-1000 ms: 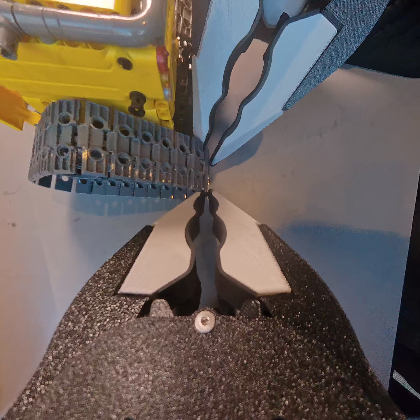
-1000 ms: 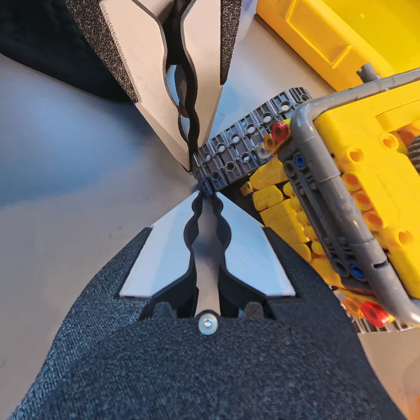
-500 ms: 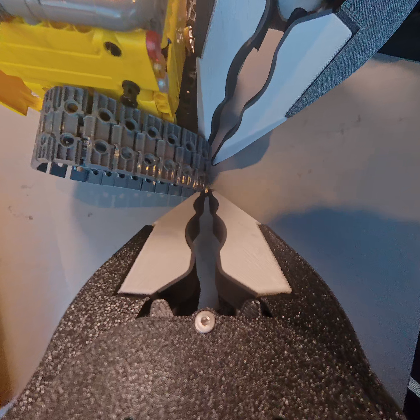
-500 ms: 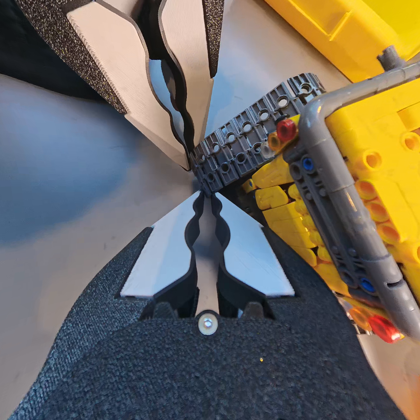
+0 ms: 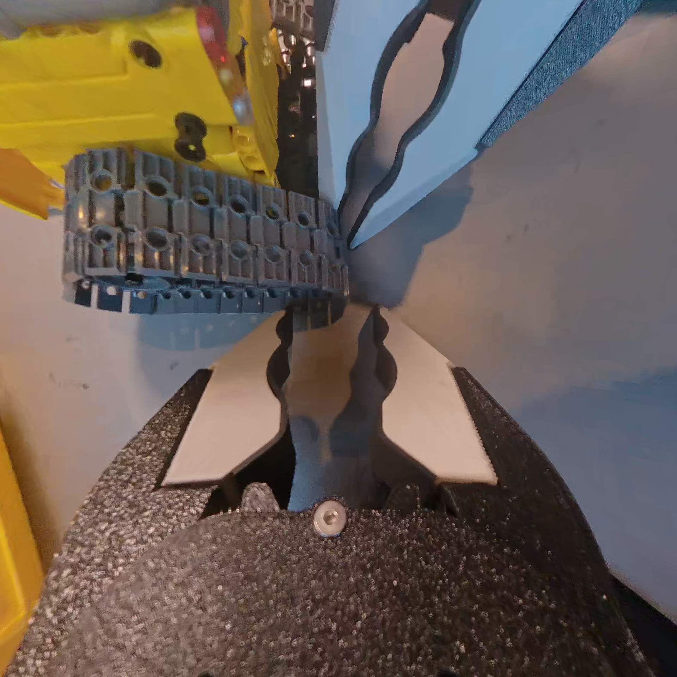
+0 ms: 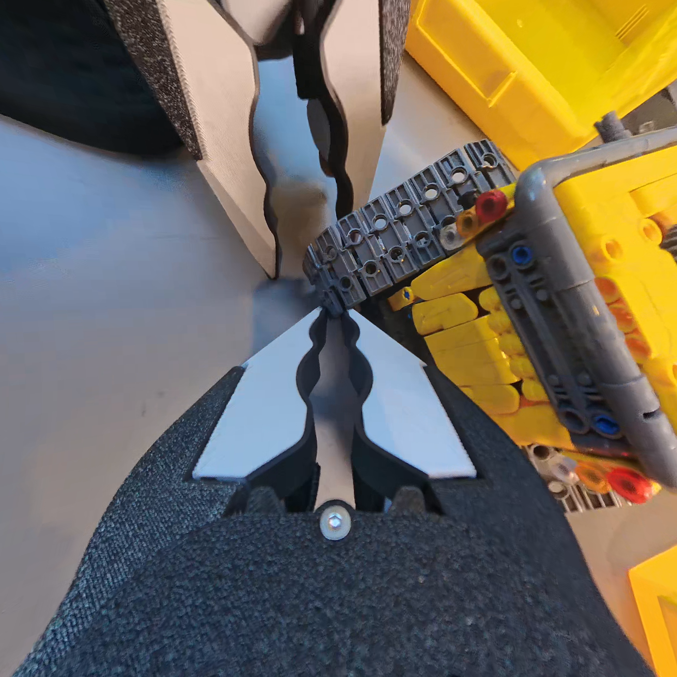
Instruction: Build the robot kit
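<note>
Left wrist view: left gripper has its jaws parted, nothing clamped. The end of the grey tread sits just at the mouth of the gap, by the left fingertip. The tread wraps the near side of a yellow brick-built vehicle that looks tilted off the pale tabletop. The right gripper comes in from above, tips drawn together at the tread's end link.

Risk here: only one tool has real hold. If the vehicle's weight hangs on that pinch, a link could unclip or the tread could peel off its wheels.

Right wrist view: right gripper is nearly closed, tips pinching the last link of the tread. Bite is shallow, right at the tips. The left gripper hangs opposite with fingers apart, one finger close against the tread's edge; can't tell if it touches. The vehicle sits right of the tread, grey tube frame and red and orange studs facing us. Yellow bin behind it, another yellow piece at the lower right edge.

Risks: a tip-only grip can slip under any side pull. A twist between the two tools would kink the link chain. If it lets go, the vehicle drops or swings toward the bin.
</note>
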`<state>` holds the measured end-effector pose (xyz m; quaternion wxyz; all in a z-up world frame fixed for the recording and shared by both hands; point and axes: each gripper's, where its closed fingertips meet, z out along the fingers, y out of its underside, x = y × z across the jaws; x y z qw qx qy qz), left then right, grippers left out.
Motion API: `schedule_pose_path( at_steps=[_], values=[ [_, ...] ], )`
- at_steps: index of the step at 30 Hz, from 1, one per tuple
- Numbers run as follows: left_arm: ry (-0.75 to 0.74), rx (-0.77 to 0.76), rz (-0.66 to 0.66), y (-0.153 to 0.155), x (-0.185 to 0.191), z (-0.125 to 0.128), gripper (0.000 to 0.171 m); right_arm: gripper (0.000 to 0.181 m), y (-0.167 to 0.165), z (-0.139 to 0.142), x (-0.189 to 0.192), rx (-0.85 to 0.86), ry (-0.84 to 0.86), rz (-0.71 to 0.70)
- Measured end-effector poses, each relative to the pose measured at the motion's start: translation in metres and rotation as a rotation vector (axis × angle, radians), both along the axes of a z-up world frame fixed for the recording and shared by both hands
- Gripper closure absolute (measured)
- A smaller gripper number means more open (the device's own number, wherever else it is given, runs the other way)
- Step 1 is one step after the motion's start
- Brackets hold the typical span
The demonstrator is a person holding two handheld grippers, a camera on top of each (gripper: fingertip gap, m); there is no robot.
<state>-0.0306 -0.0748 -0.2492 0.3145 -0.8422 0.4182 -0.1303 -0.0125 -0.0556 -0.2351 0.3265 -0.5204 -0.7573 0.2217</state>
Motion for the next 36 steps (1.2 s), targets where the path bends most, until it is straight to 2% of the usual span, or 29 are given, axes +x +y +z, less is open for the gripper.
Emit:
schedule_pose_path(
  at_steps=[9, 15, 21, 27, 30, 33, 36],
  values=[
    [-0.050, 0.035, -0.094, 0.000, 0.012, 0.000, 0.148, 0.172, 0.005, 0.002, 0.015, 0.013, 0.043, -0.048],
    [-0.056, 0.065, -0.182, 0.002, 0.023, 0.000, 0.159, 0.173, 0.008, -0.002, 0.030, 0.018, -0.007, -0.025],
    [-0.064, 0.084, -0.211, 0.004, 0.028, 0.000, 0.171, 0.170, 0.008, 0.000, 0.036, -0.018, 0.003, -0.009],
    [-0.057, 0.066, -0.230, 0.001, 0.029, -0.001, 0.171, 0.160, 0.004, 0.003, 0.032, -0.097, 0.043, -0.003],
    [-0.084, 0.044, -0.230, 0.000, 0.021, 0.004, 0.169, 0.162, 0.003, 0.001, 0.031, -0.133, 0.049, 0.003],
    [-0.113, 0.072, -0.183, 0.012, 0.010, 0.009, 0.170, 0.165, 0.002, 0.000, 0.031, -0.154, 0.041, 0.014],
    [-0.098, 0.076, -0.174, 0.018, 0.015, 0.000, 0.171, 0.169, 0.003, -0.004, 0.031, -0.145, 0.014, 0.032]
  ],
)
